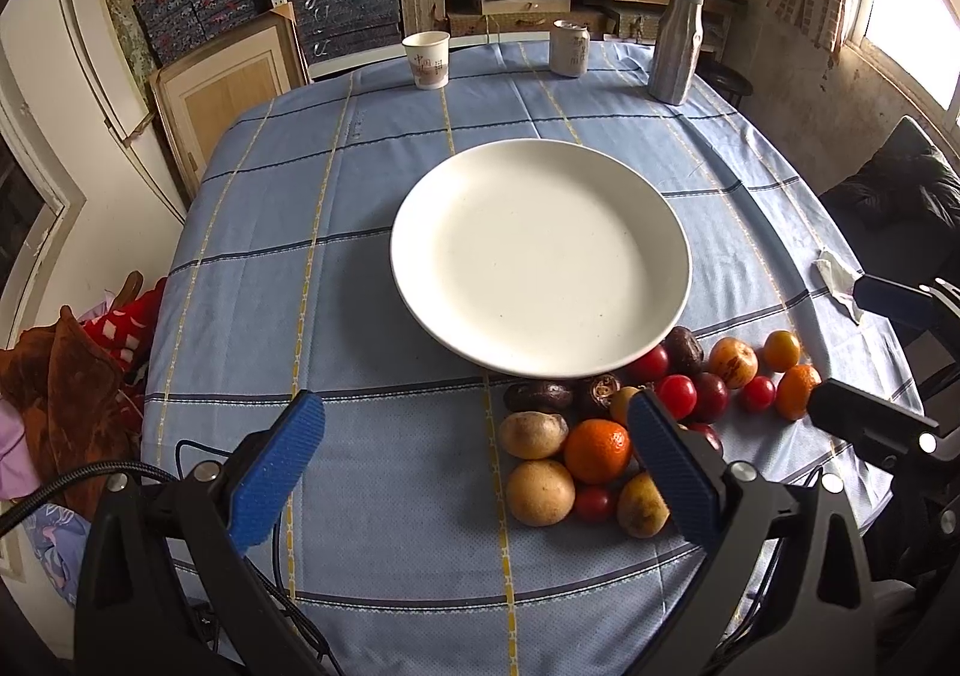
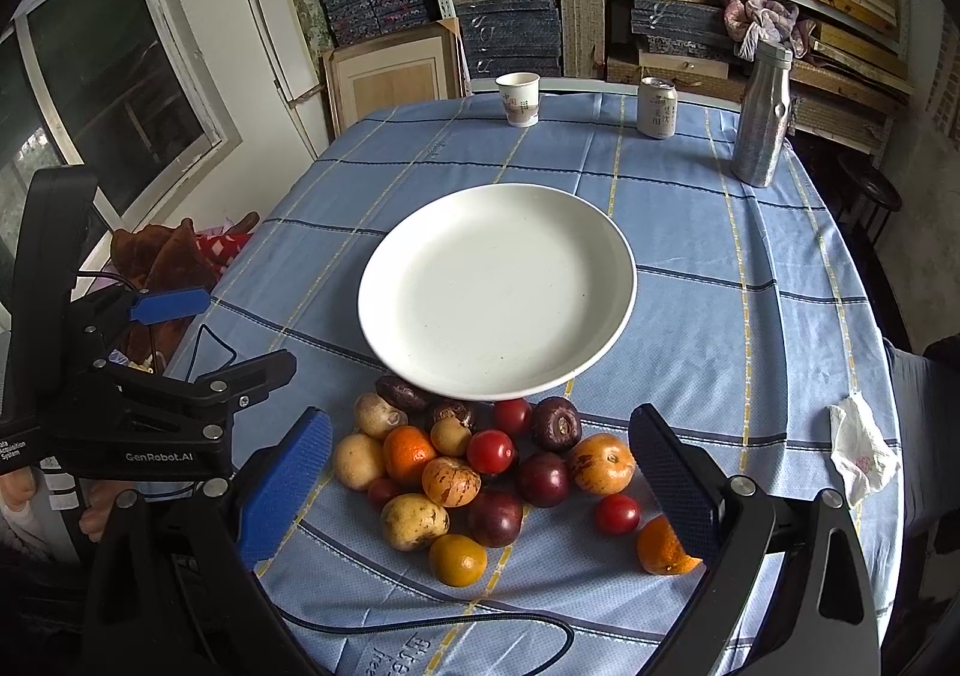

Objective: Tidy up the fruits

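Nearby, round smooth fruits [image 2: 480,478] heaped beside glossy white plate [image 2: 498,289]; both hand-held grippers [image 1: 474,454] [image 2: 480,472] spread wide, ribbed blue pads [image 2: 288,484] bare.

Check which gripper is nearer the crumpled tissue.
Right. The right gripper sits over the fruit pile, tissue just beyond its right finger. The left gripper is farther left, across the pile.

**Soft daylight, heavy fisheye bend**

Daylight enters from a blown-out window [image 1: 912,9] at the right of the left wrist view. The plate [image 1: 540,256] casts a soft shadow leftward on the tablecloth [image 1: 270,256]. Both views are sharp centrally (edges curve strongly, corners vignette black).
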A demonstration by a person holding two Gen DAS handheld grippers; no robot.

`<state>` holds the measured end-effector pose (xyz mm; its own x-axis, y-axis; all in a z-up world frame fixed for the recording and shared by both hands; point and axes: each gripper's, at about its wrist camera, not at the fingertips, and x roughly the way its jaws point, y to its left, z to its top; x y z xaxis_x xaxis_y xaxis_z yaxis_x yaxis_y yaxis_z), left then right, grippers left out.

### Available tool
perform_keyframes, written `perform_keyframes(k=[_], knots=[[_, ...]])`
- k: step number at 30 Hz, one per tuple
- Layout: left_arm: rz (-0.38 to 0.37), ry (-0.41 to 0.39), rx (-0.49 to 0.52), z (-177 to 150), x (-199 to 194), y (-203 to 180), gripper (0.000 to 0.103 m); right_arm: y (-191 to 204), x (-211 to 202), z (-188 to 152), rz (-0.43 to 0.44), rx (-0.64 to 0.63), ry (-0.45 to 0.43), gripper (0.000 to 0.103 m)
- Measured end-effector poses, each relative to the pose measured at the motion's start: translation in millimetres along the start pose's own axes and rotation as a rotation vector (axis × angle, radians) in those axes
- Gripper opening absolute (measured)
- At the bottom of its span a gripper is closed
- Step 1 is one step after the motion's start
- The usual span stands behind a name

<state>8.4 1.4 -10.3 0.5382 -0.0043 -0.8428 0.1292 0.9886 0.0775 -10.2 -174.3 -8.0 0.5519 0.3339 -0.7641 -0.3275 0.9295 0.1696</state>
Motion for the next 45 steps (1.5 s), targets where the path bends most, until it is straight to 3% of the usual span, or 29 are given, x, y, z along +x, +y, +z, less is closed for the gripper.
perform_keyframes(k=[45], knots=[[-0.006,0.011,0.001,-2.6,4.2,0.2,0.099,-0.3,1.4,-0.1,-0.001,0.003,0.004,0.1]])
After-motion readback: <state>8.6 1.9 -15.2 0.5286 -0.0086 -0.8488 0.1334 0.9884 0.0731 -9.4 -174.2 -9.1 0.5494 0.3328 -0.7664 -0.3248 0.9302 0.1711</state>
